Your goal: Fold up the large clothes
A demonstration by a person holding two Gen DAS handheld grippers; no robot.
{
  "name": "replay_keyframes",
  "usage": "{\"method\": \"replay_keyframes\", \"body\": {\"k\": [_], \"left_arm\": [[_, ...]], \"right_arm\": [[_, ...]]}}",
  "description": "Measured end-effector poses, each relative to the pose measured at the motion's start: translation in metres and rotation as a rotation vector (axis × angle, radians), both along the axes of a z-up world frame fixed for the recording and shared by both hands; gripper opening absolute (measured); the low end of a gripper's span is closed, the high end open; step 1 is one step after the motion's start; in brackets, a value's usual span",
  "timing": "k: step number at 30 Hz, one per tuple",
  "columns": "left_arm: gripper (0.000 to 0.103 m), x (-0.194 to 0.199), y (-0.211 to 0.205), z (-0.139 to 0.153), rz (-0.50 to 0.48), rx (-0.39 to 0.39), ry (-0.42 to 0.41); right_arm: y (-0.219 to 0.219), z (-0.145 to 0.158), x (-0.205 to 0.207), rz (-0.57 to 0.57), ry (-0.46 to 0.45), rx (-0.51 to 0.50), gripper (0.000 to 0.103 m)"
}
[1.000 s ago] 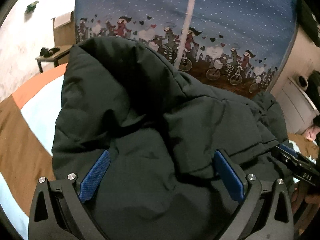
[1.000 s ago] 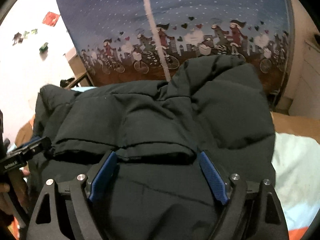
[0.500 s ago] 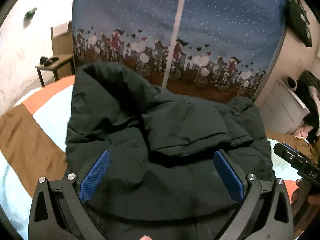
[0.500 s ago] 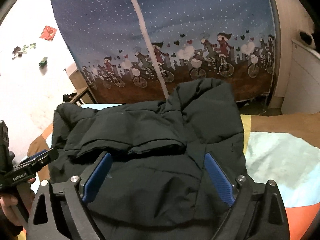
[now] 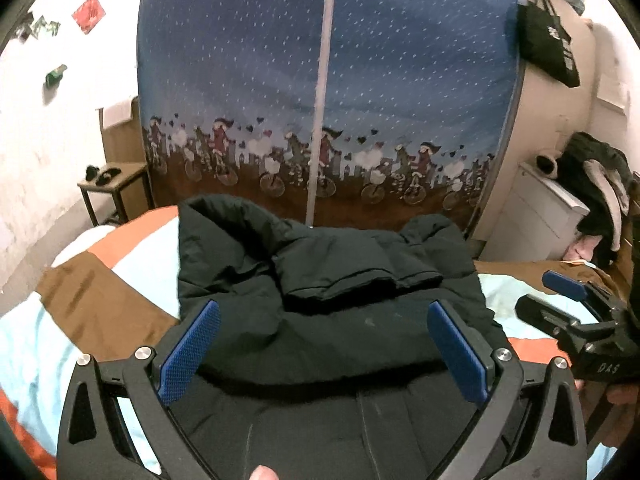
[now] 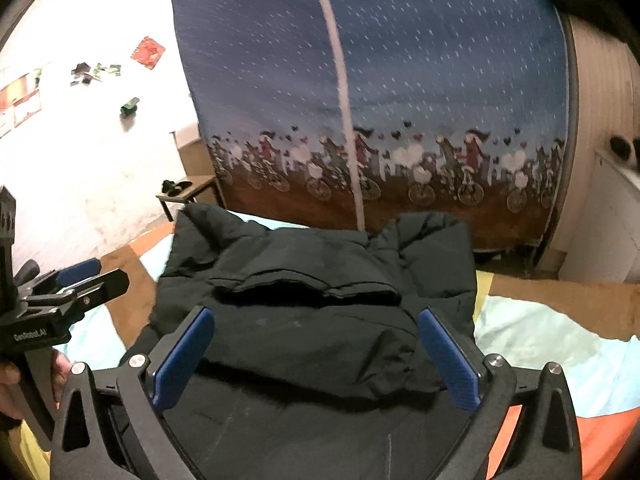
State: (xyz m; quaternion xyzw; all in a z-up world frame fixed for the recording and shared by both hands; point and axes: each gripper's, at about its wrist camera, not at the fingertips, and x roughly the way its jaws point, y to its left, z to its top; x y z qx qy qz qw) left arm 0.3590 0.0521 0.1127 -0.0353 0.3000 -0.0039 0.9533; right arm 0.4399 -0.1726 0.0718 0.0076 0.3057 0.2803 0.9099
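A dark puffy jacket point(image 5: 328, 300) point(image 6: 316, 300) lies folded on the bed, with a sleeve laid across its middle. My left gripper point(image 5: 324, 344) hovers above its near edge, jaws wide open and empty. My right gripper point(image 6: 316, 352) hangs over the same near edge; its jaws are opening, with nothing between the blue pads point(image 6: 448, 360). Each gripper shows in the other's view: the right gripper point(image 5: 576, 320) at the right edge, the left gripper point(image 6: 60, 296) at the left edge, both held by a hand.
The bed cover point(image 5: 100, 308) point(image 6: 540, 332) has orange, brown and pale blue patches. A blue curtain with cyclists point(image 5: 320, 120) hangs behind the bed. A small side table point(image 5: 116, 184) stands at the left, a white cabinet with clothes point(image 5: 560, 208) at the right.
Both grippers have drawn back and upward from the jacket, which now looks smaller and lies lower in both views. The right gripper's jaws have spread wider.
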Motion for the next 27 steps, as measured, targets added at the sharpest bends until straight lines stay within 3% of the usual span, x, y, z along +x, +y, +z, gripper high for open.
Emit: {"method": "replay_keyframes", "body": {"k": [9,17,27], "left_arm": [[0.102,-0.07,-0.012,0.026,-0.034,0.046,-0.032],[0.102,-0.121,-0.019,0.007,-0.039,0.038,-0.043],[0.102,-0.154,-0.014,-0.029,-0.066,0.057,0.012]], "right_arm": [[-0.013,0.022,-0.063,0.04,-0.042,-0.018,0.103],[-0.034,0.015,-0.097,0.013,-0.015,-0.014,0.103],[-0.054,-0.007,-0.122,-0.049,0.043,0.023,0.103]]}}
